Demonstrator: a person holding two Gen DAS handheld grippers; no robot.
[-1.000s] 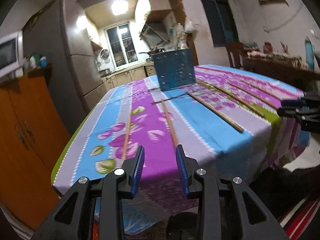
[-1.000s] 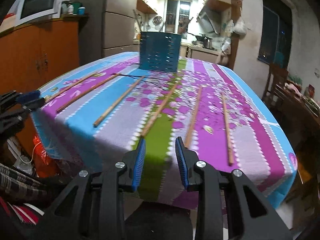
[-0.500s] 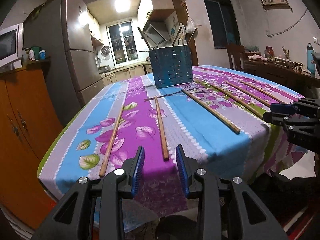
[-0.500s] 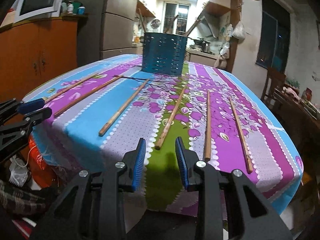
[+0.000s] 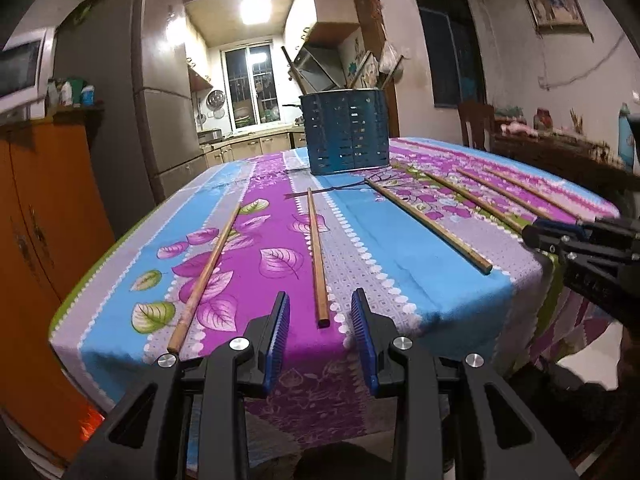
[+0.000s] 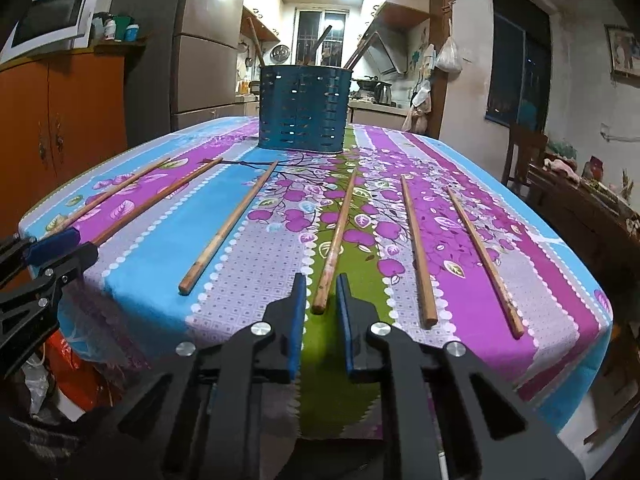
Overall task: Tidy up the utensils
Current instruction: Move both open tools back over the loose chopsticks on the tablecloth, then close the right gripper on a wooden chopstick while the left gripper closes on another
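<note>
The left tongs (image 5: 320, 340) hang just off the near edge of the table, their blue-padded jaws spread with nothing between them. The near end of one wooden chopstick (image 5: 316, 256) lies just ahead of the gap, lined up with it but apart from both pads. A second chopstick (image 5: 206, 274) lies to its left on the purple leaf print.

The right tongs (image 6: 321, 320) sit at the same table edge further along. Their jaws are closing, and only a narrow gap remains. The tip of another chopstick (image 6: 335, 236) on the green stripe points into that gap; the pads do not yet press on it.

Six chopsticks in all lie on the flowered tablecloth (image 6: 248, 264), well apart from one another and fanned out from the far side. Besides those named, one chopstick (image 6: 230, 226) is on the blue stripe and two chopsticks (image 6: 416, 250) lie to the right on purple. At the far end stands a blue slotted utensil holder (image 6: 303, 110), upright, with several sticks already leaning inside. A kitchen shows behind it.

The chopsticks look light, thin, stiff and smooth, so they would probably roll or swivel in a loose pinch. The best hold is likely just behind the thick near end, squeezed across the width, so that the long free part can tip down into the holder.
</note>
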